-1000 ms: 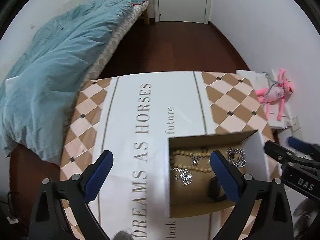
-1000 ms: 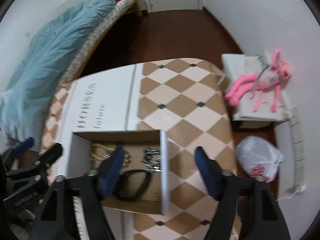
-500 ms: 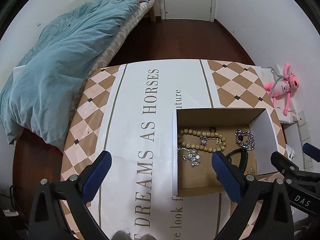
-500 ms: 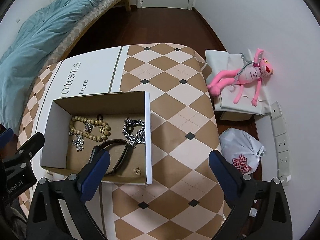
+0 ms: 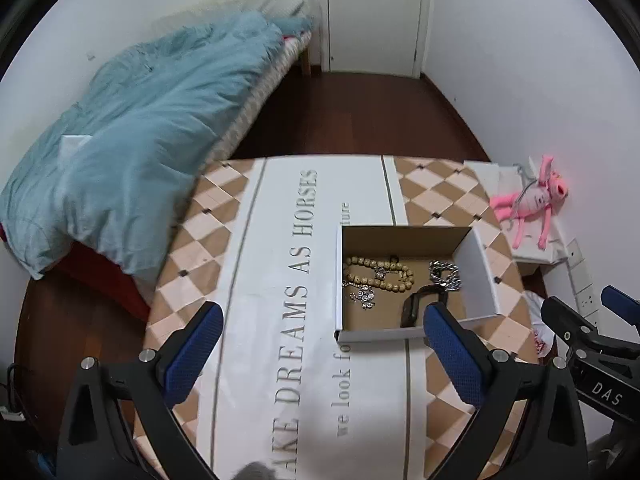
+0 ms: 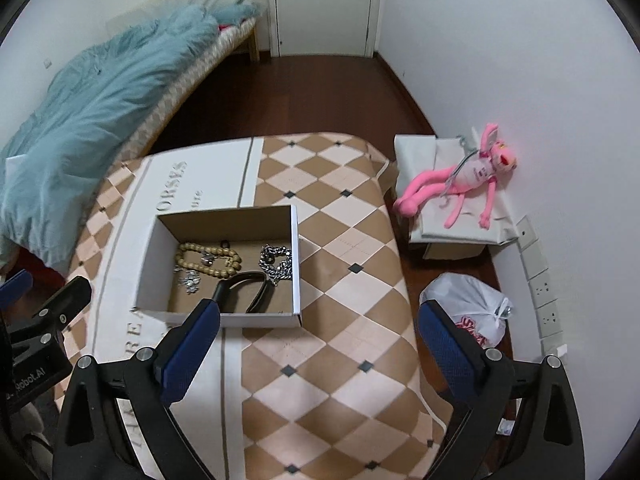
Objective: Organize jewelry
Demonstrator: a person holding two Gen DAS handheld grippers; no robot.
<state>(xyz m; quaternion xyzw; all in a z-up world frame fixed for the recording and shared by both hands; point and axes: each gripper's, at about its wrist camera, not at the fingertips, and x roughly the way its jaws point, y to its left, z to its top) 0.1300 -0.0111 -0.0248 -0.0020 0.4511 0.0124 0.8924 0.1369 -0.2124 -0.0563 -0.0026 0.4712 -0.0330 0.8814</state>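
A white cardboard box [image 5: 338, 280] [image 6: 295, 264] stands on the table [image 5: 280, 320] [image 6: 352, 280]. In it lie a wooden bead bracelet [image 5: 378, 274] [image 6: 208, 260], a silver chain [image 5: 444, 274] [image 6: 276, 264], a small sparkly piece [image 5: 362, 296] [image 6: 191, 280] and a black band [image 5: 416, 306] [image 6: 240, 290]. My left gripper [image 5: 320, 354] is open and empty, raised over the table left of and nearer than the box. My right gripper [image 6: 318, 350] is open and empty, raised in front of the box's right corner.
A checked cloth with printed words covers the table. A bed with a blue duvet [image 5: 120, 152] [image 6: 88, 120] stands at the left. A pink plush toy [image 5: 528, 204] [image 6: 464, 180] lies on a white box by the right wall. A white plastic bag [image 6: 468, 308] sits on the floor.
Both grippers have pulled up and back from the box, so it looks smaller and farther. The jewelry stays in the box. Both grippers stay open.
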